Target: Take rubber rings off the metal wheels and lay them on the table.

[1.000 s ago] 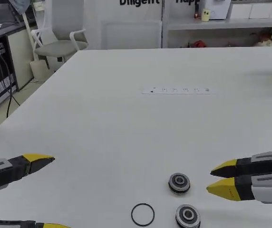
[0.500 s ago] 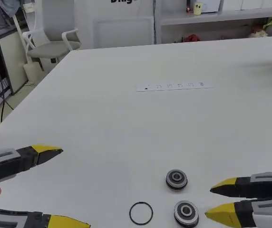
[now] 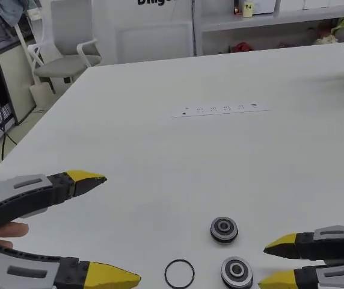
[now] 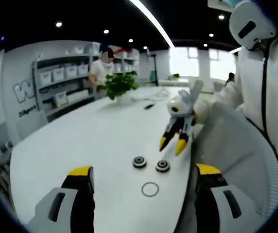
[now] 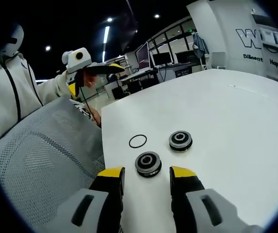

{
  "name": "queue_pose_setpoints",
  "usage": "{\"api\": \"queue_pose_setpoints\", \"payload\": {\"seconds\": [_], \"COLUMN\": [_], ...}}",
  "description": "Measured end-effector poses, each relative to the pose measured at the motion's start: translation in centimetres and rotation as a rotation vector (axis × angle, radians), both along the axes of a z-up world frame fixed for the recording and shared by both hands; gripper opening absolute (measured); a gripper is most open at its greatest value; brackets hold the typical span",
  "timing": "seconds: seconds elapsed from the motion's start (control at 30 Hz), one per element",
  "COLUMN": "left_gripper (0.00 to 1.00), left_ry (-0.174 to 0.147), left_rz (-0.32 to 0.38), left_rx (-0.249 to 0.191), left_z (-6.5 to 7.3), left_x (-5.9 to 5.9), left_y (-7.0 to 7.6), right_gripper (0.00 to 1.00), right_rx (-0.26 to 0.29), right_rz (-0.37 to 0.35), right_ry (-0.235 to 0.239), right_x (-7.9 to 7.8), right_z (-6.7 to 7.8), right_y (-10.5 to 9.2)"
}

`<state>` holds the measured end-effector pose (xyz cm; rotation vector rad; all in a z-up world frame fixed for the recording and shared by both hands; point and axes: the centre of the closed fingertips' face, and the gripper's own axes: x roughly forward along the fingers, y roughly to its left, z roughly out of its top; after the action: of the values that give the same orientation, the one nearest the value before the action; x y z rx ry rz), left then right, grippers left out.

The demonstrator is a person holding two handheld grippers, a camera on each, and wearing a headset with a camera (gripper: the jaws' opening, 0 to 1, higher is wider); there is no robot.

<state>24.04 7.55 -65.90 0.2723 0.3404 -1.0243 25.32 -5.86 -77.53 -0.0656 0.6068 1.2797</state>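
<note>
- The left claw (image 3: pixel 119 229) is spread wide and holds nothing; it hangs above the white surface (image 3: pixel 160 150), to the left of the parts.
- The right claw (image 3: pixel 264 263) has a narrower gap, also empty, with its yellow tips just beside the nearer round metal wheel (image 3: pixel 237 271).
- In the right gripper view that wheel lies directly ahead, between the two jaws.
- A thin black rubber ring (image 3: pixel 179 273) lies flat and loose on the surface, left of the nearer wheel. The farther metal wheel (image 3: pixel 224 229) lies just beyond them.
- Both wheels show a dark outer band, but I cannot tell which of them carries rubber.
- Risk: the wheel lies unheld, so a one-sided pinch from the right claw would likely skate it away rather than lift the rubber.
- Risk: the wheels and the loose ring lie near the surface's edge, so a shove or a sweeping jaw could send one over.
- Risk: closing on bare metal instead of the rubber would slip, and a stretched ring let go early might flick away.
- Steadying the wheel with the left claw looks the safer course.
</note>
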Motion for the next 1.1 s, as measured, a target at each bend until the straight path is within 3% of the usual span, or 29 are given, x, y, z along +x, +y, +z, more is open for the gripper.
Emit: {"api": "queue_pose_setpoints", "payload": {"seconds": [0.4,0.53,0.77,1.1], "left_gripper": [0.82,0.79,0.75,0.68], "left_ry": [-0.014,-0.008,-0.018,-0.026], "left_rz": [-0.137,-0.162,-0.214,-0.241], "left_rx": [0.025,-0.007,-0.007,-0.002], "left_z": [0.4,0.4,-0.9,-3.5], "left_x": [0.3,0.5,1.1,2.0], "left_y": [-3.7,-5.2,-8.0,-10.5], "right_gripper": [0.35,0.35,0.34,0.33], "right_rx": [-0.044,-0.048,-0.051,-0.06], "right_rz": [0.062,0.065,0.066,0.069], "right_ry": [-0.04,-0.043,-0.049,-0.052], "right_x": [-0.4,-0.4,-0.3,-0.3], "right_z": [-0.7,-0.8,-1.0,-1.4], "right_y": [0.9,0.9,0.9,1.0]}}
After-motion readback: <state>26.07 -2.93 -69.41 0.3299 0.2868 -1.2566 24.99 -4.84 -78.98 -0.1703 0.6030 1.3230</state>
